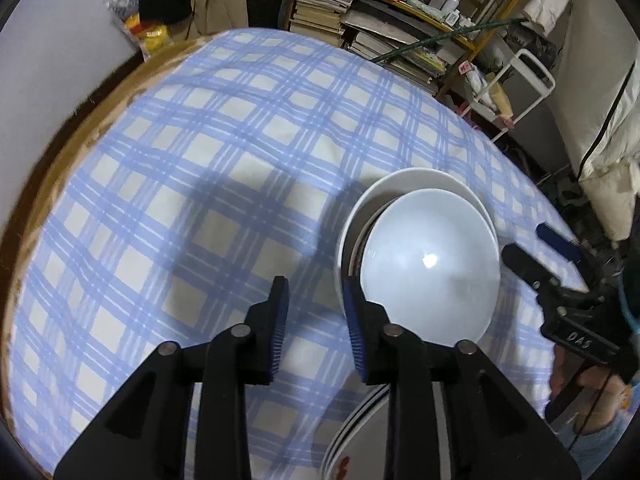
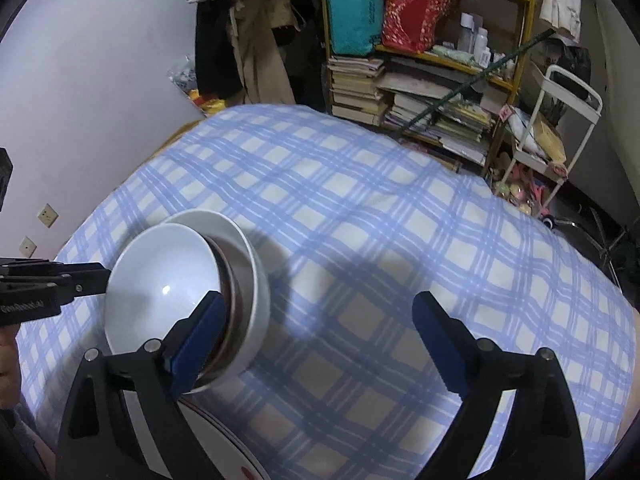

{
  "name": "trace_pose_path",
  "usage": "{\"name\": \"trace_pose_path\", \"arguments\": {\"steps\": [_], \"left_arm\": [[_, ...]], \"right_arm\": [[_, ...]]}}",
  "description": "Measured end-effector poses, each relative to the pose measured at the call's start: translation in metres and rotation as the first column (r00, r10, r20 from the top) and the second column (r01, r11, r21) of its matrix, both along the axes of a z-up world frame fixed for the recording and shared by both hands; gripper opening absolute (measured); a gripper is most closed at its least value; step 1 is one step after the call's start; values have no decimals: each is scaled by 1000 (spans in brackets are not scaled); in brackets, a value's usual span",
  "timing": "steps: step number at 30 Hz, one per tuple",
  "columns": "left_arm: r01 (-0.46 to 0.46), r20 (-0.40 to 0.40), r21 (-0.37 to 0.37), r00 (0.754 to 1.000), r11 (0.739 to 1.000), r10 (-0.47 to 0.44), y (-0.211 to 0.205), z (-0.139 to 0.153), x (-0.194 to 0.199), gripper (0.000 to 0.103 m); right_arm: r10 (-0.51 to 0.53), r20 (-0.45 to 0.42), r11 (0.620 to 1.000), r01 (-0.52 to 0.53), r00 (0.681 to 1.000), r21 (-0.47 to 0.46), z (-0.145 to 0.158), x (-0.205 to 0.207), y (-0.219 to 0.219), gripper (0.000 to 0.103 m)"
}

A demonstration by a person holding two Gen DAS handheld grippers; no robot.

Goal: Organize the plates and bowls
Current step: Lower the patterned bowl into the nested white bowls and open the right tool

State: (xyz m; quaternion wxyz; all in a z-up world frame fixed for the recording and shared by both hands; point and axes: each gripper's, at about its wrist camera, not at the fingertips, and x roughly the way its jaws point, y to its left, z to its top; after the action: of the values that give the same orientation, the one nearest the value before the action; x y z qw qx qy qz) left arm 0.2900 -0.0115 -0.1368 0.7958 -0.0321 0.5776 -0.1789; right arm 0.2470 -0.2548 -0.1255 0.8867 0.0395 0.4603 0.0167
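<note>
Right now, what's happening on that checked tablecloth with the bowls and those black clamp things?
A person is tidying dishes with a two-finger tool in each hand. White bowls sit nested in a stack on the blue checked tablecloth, with a striped plate at the near edge. The left tool stands slightly open beside the stack's rim, with nothing between its fingers. The right tool stands wide open on the stack's other side, holding nothing. Neither one grips a bowl.
</note>
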Motion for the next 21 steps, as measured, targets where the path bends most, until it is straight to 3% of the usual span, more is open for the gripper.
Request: {"name": "trace_pose_path", "arguments": {"steps": [12,21], "left_arm": [[-36,-90,-117,996,992,25,10,-17,13,28],[-1,-58,-51,998,999,-2,-3,-12,17,28]], "right_arm": [[-29,-61,1000,29,998,0,-15,3,0,103],[-82,-97,996,84,992,16,-16,7,-5,103]]}}
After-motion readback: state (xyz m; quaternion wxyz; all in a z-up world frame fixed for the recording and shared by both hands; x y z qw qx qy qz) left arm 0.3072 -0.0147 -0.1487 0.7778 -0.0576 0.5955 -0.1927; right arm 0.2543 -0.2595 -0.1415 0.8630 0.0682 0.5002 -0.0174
